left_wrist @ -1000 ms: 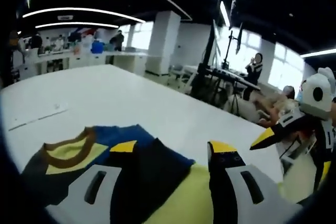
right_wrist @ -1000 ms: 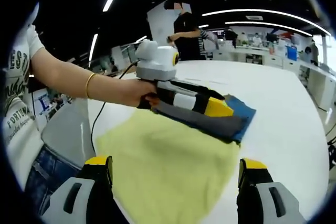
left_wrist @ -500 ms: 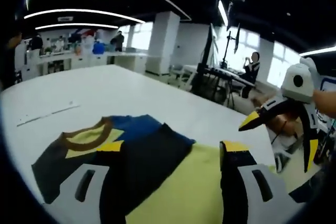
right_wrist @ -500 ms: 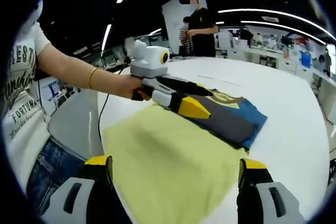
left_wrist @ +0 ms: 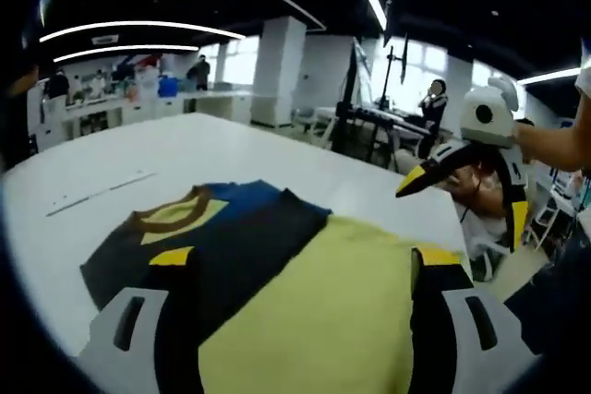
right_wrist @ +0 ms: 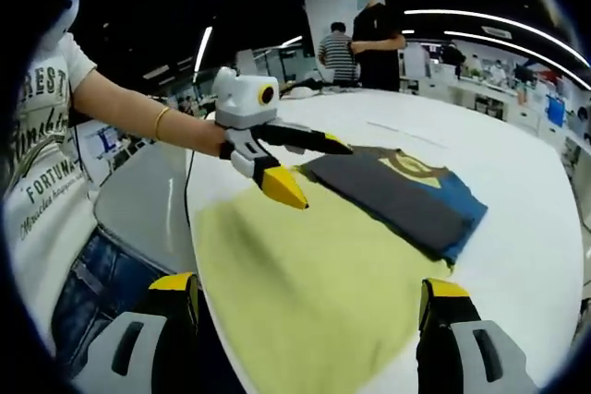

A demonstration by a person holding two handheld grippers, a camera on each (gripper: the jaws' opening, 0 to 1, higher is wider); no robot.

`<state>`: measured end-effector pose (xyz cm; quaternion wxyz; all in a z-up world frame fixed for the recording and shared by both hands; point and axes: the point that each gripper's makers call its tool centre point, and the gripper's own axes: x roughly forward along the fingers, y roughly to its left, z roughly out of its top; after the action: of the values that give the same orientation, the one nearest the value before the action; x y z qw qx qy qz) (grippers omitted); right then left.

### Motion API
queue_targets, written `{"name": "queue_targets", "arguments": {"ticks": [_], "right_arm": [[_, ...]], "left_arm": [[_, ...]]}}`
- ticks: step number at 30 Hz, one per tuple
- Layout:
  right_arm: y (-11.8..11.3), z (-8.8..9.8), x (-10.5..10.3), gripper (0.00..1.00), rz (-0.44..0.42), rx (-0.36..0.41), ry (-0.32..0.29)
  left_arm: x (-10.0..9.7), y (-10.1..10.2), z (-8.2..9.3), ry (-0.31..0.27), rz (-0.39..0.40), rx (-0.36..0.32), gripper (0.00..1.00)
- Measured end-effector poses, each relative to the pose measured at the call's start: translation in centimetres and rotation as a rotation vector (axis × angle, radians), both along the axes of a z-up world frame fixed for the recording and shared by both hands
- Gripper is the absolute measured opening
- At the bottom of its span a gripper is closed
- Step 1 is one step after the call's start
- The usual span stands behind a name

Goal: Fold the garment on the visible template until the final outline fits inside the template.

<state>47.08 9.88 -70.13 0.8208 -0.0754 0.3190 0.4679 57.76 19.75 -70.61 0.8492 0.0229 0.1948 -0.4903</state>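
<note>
A white table (left_wrist: 231, 149) was seen with a folded garment (left_wrist: 217, 246), dark grey and blue with a brown collar, laid flat on it. A yellow template (left_wrist: 332, 311) was overlapped by the garment's near edge. The left gripper (left_wrist: 295, 306) was held open above both. The right gripper (left_wrist: 462, 159) was raised at the right, jaws apart

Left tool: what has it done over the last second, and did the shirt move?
The left tool let go of the folded shirt and lifted back off it, jaws now open above the yellow template. The shirt stayed folded at the template's far end; the right tool stayed open.
</note>
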Motion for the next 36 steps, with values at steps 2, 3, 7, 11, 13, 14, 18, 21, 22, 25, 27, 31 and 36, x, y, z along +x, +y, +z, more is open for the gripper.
{"name": "queue_targets", "arguments": {"ticks": [2, 3, 7, 11, 13, 14, 18, 21, 22, 25, 27, 31, 36], "right_arm": [[0.0, -0.1, -0.2, 0.99, 0.012, -0.010, 0.003], [0.0, -0.2, -0.4, 0.99, 0.016, -0.015, 0.004], [0.1, -0.3, -0.8, 0.99, 0.033, -0.030, 0.011], [0.0, -0.5, -1.1, 0.99, 0.055, -0.049, 0.018], [-0.1, -0.6, -1.3, 0.99, 0.071, -0.063, 0.020], [-0.1, -0.6, -1.3, 0.99, 0.073, -0.064, 0.020], [-0.3, -0.9, -1.8, 0.99, 0.093, -0.084, 0.026], [-0.5, -1.3, -2.3, 0.98, 0.104, -0.107, 0.024], [-0.7, -1.4, -2.4, 0.97, 0.105, -0.114, 0.030], [-0.8, -2.0, -2.9, 0.95, 0.121, -0.137, 0.035], [-0.9, -2.4, -3.3, 0.95, 0.134, -0.153, 0.042], [-1.4, -3.2, -4.1, 0.92, 0.160, -0.190, 0.053], [-2.1, -4.2, -4.9, 0.83, 0.187, -0.239, 0.051]], "left_arm": [[-0.5, 1.2, -0.3, 0.006, 0.013, 0.010, 0.95], [-0.7, 1.6, -0.3, 0.008, 0.016, 0.012, 0.96], [-2.0, 3.3, -0.7, 0.011, 0.015, 0.030, 0.98], [-3.4, 4.4, -0.9, 0.008, -0.004, 0.059, 0.99], [-4.1, 5.0, -0.9, 0.002, -0.019, 0.070, 0.99], [-4.4, 5.2, -1.0, 0.002, -0.022, 0.080, 0.99], [-6.1, 6.6, -1.4, 0.005, -0.048, 0.116, 0.98], [-7.6, 8.1, -2.0, 0.022, -0.049, 0.137, 0.94], [-8.0, 8.4, -2.2, 0.026, -0.053, 0.147, 0.92], [-9.2, 9.6, -2.8, 0.032, -0.062, 0.178, 0.88], [-10.1, 10.1, -3.1, 0.051, -0.070, 0.181, 0.84], [-11.9, 10.7, -4.0, 0.051, -0.110, 0.238, 0.77], [-13.9, 11.0, -4.8, 0.063, -0.141, 0.287, 0.68]]}}
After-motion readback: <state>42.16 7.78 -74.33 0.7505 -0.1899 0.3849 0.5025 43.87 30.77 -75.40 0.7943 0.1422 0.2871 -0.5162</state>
